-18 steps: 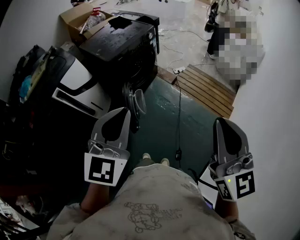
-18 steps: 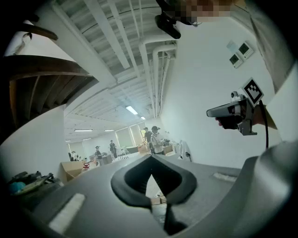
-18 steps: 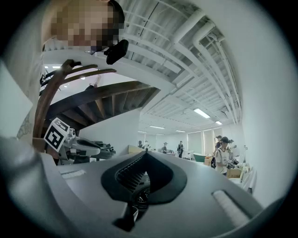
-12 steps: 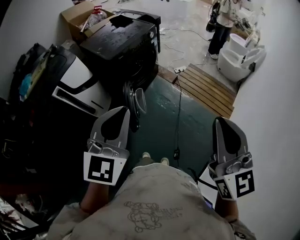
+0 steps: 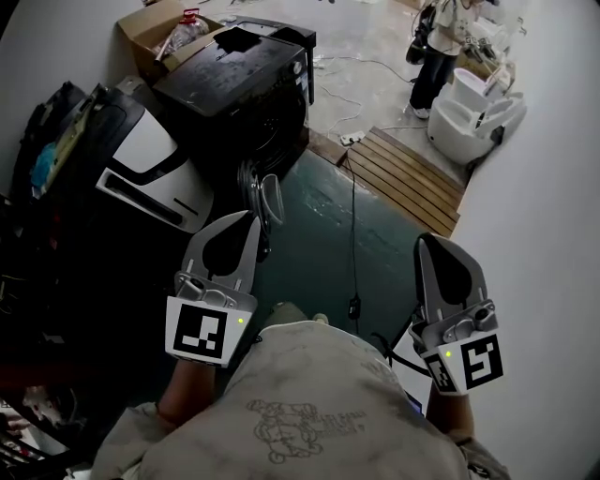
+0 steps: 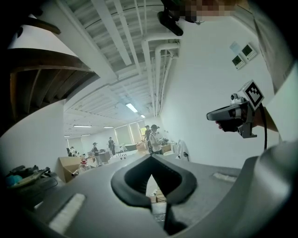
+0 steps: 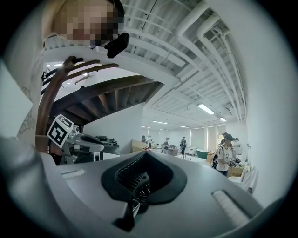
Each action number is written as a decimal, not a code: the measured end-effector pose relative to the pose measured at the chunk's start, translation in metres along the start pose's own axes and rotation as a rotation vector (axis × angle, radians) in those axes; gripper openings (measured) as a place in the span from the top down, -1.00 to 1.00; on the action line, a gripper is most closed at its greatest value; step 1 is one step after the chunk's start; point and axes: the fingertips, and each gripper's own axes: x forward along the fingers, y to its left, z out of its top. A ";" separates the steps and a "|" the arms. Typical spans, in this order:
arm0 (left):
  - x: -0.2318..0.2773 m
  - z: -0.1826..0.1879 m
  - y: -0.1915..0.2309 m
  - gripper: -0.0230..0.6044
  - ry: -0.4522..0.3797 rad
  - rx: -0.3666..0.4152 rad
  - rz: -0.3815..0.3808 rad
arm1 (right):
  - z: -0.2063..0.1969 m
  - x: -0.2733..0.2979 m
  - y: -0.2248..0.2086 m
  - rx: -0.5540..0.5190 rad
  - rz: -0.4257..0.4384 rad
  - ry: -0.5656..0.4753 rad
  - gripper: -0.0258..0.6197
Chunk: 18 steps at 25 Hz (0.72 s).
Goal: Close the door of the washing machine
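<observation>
The door (image 5: 271, 200) is standing open, swung out from the front of the black washer (image 5: 246, 89) over the green floor (image 5: 319, 248), and I am seeing it nearly edge-on. I am holding both tongs up in front of my chest, apart from it. The left tongs (image 5: 247, 219) are pointing toward the door, their tip lying just below it in the head view and not touching it. Their jaws are meeting at the tips and gripping nothing; only the far room is showing through the opening behind the tips. The right tongs (image 5: 433, 242) are hanging well off to the right, near the white wall (image 5: 548, 244), and their jaws are likewise pressing together with nothing between them.

A black cable (image 5: 354, 225) is running down the green floor toward my feet. A wooden pallet (image 5: 408, 178) is lying beyond that floor, to the right of the washer. A cardboard box (image 5: 150, 28) is sitting behind the washer against the wall, and a white and black machine (image 5: 141, 155) is leaning just to the washer's left. Farther off, a person (image 5: 433, 47) is standing beside some white tubs (image 5: 469, 108).
</observation>
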 end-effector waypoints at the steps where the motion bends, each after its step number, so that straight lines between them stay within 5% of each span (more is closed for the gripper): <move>1: 0.000 0.001 -0.001 0.93 -0.005 -0.001 0.002 | -0.001 -0.001 -0.001 0.000 0.000 0.003 0.83; 6: -0.001 0.002 0.003 0.92 -0.023 -0.007 0.038 | -0.012 -0.004 -0.004 0.009 0.004 0.023 0.83; 9: 0.003 -0.001 0.006 0.42 -0.030 0.017 0.069 | -0.016 -0.003 -0.005 0.006 0.011 0.023 0.83; 18: 0.030 -0.020 0.024 0.35 -0.033 -0.008 0.102 | -0.037 0.022 -0.021 0.016 -0.003 0.050 0.83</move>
